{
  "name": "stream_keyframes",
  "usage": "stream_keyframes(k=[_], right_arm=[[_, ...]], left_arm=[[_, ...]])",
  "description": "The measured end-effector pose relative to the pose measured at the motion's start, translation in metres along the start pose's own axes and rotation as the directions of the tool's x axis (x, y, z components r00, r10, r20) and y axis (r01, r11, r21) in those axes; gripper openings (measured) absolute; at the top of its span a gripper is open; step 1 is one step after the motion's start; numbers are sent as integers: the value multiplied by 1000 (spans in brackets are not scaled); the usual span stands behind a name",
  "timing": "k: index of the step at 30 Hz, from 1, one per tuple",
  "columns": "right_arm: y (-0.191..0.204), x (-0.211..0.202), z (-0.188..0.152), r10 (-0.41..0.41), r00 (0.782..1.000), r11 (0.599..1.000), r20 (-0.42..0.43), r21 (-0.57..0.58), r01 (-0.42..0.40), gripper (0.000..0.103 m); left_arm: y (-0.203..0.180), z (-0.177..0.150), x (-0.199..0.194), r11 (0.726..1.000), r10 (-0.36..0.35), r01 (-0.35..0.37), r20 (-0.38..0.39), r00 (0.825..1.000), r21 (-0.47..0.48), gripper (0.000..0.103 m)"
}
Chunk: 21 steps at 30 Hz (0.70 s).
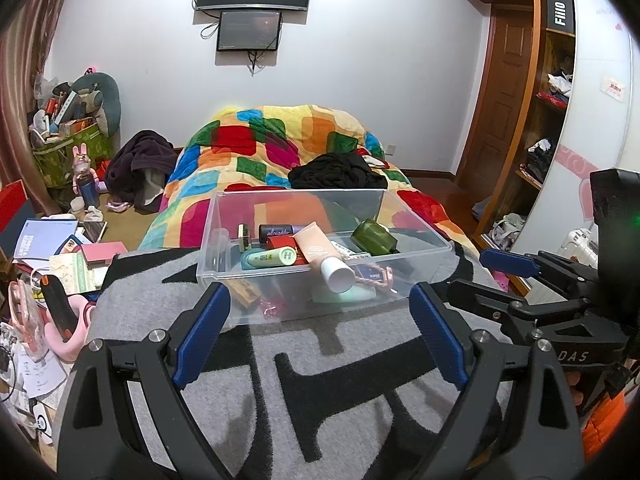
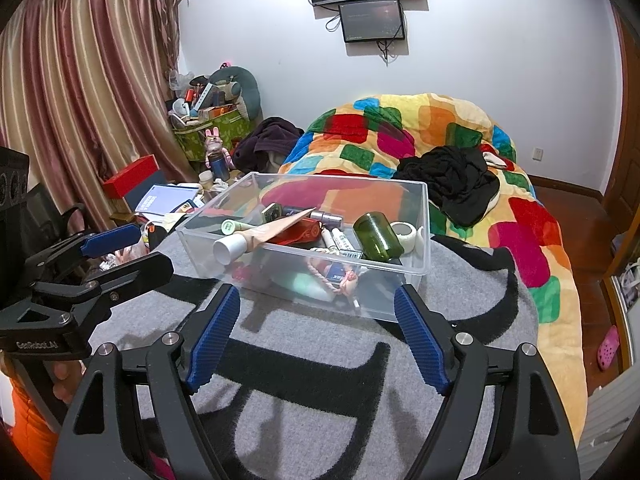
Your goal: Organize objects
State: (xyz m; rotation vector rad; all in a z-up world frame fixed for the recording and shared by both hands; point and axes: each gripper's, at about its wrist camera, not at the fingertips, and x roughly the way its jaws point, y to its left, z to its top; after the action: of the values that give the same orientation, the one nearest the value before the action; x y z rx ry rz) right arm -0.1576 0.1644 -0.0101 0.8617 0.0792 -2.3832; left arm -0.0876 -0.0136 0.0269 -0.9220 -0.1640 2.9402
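A clear plastic box (image 1: 416, 200) (image 2: 424, 216) stands on the grey and black blanket (image 1: 360, 360) (image 2: 320, 420) on the bed. In it lie a pink tube with a white cap (image 1: 320, 252) (image 2: 264, 232), a green jar (image 1: 372, 236) (image 2: 376, 236), a mint tube (image 1: 268, 258), a white tape roll (image 2: 404, 234) and several other small items. My left gripper (image 1: 320, 304) is open and empty just in front of the box. My right gripper (image 2: 316, 308) is open and empty in front of the box; it also shows in the left wrist view (image 1: 472, 276).
A colourful quilt (image 1: 280, 140) (image 2: 440, 120) with black clothes (image 1: 340, 170) (image 2: 456, 180) lies behind the box. A cluttered side surface with books and papers (image 1: 48, 248) (image 2: 168, 200) is to the left. A wardrobe (image 1: 552, 100) stands to the right.
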Motion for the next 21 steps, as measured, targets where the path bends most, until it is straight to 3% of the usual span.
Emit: stream_keyframes(k=[21], right_arm=[[2, 0, -3, 9, 1000, 1000, -11, 4, -9, 80]], left_arm=[[4, -3, 4, 999, -21, 20, -37, 999, -29, 92]])
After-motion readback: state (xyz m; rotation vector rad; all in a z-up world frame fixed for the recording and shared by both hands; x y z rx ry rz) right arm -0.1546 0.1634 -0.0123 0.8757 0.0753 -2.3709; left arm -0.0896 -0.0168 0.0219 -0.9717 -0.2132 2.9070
